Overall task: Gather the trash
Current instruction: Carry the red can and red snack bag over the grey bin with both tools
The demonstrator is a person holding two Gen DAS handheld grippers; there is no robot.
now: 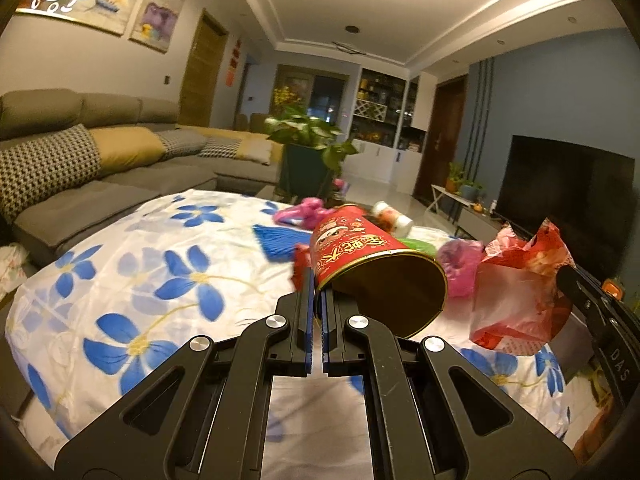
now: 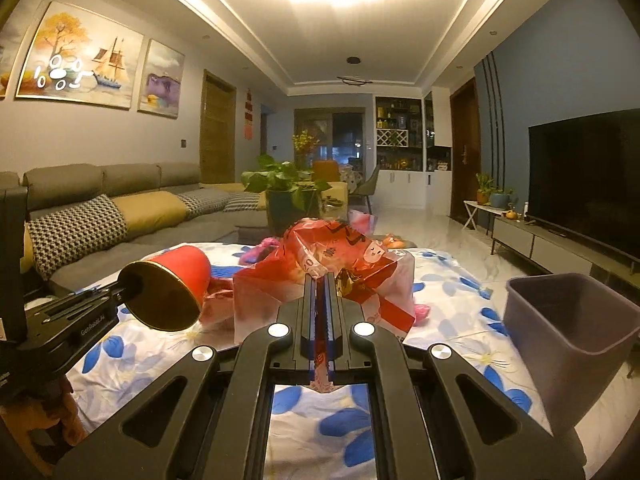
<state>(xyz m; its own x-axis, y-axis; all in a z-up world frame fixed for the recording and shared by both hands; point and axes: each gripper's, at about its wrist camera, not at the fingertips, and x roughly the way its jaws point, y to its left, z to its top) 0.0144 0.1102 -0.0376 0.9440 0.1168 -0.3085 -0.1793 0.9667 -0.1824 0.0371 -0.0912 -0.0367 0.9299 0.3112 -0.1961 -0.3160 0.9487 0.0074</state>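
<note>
My left gripper (image 1: 318,280) is shut on the rim of a red paper cup (image 1: 360,252), held tilted above the flowered cloth, its open gold mouth towards the camera. The cup also shows in the right wrist view (image 2: 176,280). My right gripper (image 2: 319,280) is shut on a red and clear plastic bag (image 2: 340,256), lifted off the table. The bag hangs at the right of the left wrist view (image 1: 520,280). A grey trash bin (image 2: 568,328) stands at the table's right edge, right of my right gripper.
A table with a white cloth with blue flowers (image 1: 140,280) holds pink wrappers (image 1: 304,210), a blue item (image 1: 280,240), a small white-capped jar (image 1: 394,216) and a pink bag (image 1: 460,264). A sofa (image 1: 80,160) is left, a potted plant (image 1: 312,148) behind, a TV (image 2: 584,176) right.
</note>
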